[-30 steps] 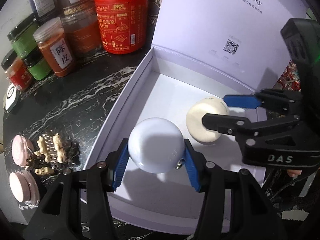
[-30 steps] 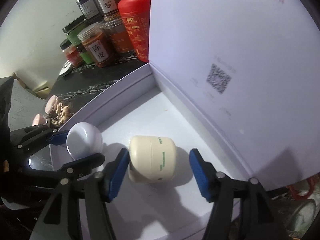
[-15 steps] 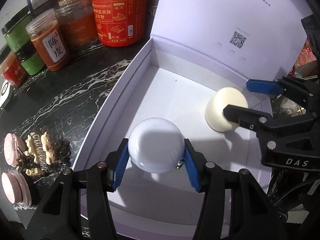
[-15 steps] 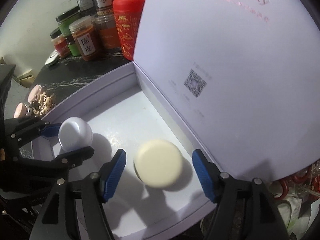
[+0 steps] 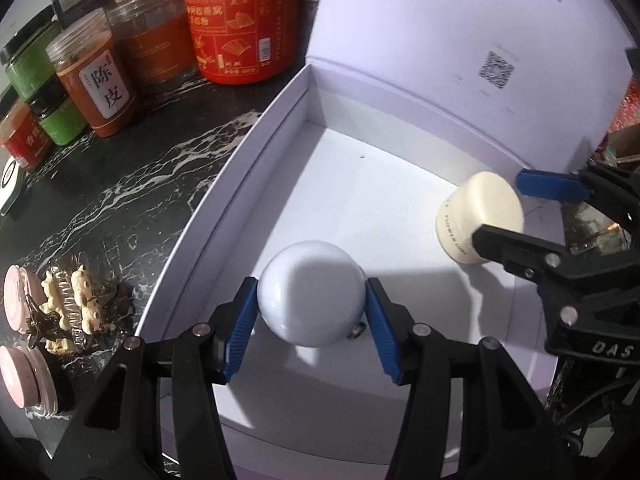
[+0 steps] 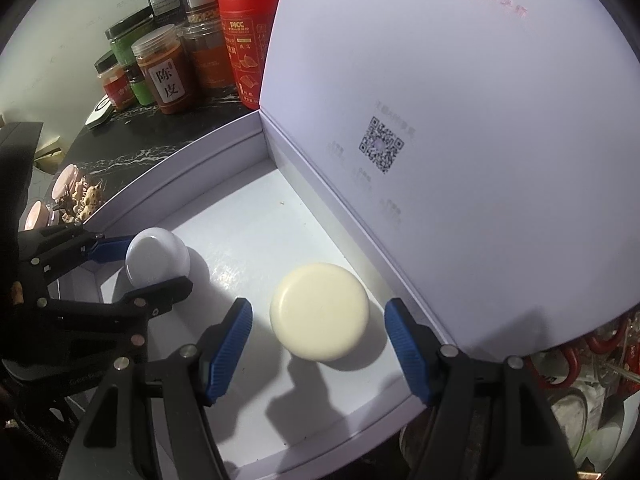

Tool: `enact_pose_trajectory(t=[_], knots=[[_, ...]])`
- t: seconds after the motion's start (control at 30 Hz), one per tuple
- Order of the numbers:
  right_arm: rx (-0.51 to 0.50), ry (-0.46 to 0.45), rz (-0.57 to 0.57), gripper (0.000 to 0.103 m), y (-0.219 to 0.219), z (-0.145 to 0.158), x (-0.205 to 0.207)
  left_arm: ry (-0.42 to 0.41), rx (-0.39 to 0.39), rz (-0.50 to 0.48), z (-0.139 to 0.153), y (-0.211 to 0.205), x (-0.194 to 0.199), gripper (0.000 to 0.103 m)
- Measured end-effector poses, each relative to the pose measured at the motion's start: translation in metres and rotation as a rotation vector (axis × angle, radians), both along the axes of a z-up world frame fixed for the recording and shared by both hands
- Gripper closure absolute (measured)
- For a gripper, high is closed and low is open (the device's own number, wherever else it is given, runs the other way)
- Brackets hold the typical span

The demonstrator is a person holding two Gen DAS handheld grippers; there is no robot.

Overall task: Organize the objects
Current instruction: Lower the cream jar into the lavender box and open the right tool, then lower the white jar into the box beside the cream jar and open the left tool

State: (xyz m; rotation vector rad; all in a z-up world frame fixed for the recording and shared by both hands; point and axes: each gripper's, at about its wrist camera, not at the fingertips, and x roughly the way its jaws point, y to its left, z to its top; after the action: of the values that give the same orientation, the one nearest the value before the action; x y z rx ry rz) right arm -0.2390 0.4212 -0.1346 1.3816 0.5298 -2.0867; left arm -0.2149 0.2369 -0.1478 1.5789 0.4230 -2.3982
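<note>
Right wrist view | right hand-held gripper (image 6: 318,352) released cream jar (image 6: 319,317) in box (image 6: 176,184) | left hand-held gripper (image 5: 311,322) clamped white jar (image 5: 311,293) | next: set down, release.

1. Hard light comes from overhead and glares off the white gift box (image 5: 256,168), washing out its raised lid (image 6: 460,128).
2. The cream jar (image 6: 319,317) and the white round jar (image 5: 311,293) cast dark, sharp-edged shadows on the box floor.
3. The dark marble table (image 5: 120,184) and the spice jars (image 5: 96,76) sit dimmer.
4. Fisheye bending curves straight edges; the corners go black.
5. Focus is fairly sharp, a little soft at the rims.
</note>
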Motion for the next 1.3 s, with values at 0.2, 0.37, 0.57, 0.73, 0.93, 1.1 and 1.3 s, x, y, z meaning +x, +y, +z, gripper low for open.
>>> enact_pose_trajectory(t=[0.2,0.37,0.57,0.73,0.93,1.1,1.3], knots=[[0.001,0.002,0.001,0.033,0.001,0.005,0.004,-0.023,-0.006,0.005,0.0,0.001,-0.003,0.05],[-0.004,0.004,-0.015,0.033,0.003,0.012,0.008,-0.011,0.028,0.047,0.009,-0.005,0.003,0.049],[-0.01,0.012,-0.025,0.033,0.003,0.026,0.019,0.013,-0.025,0.062,0.03,-0.001,0.013,0.039],[-0.01,0.031,-0.045,0.033,0.006,0.039,0.029,0.038,-0.055,0.068,0.05,0.004,0.036,0.028],[-0.009,0.07,-0.072,0.025,0.01,0.06,0.04,0.061,-0.078,0.069,0.071,0.003,0.04,0.027],[-0.028,0.089,-0.085,0.021,0.01,0.077,0.054,0.087,-0.083,0.069,0.092,0.004,0.051,0.027],[-0.034,0.104,-0.074,0.02,0.005,0.091,0.074,0.1,-0.102,0.088,0.109,0.002,0.073,0.027]])
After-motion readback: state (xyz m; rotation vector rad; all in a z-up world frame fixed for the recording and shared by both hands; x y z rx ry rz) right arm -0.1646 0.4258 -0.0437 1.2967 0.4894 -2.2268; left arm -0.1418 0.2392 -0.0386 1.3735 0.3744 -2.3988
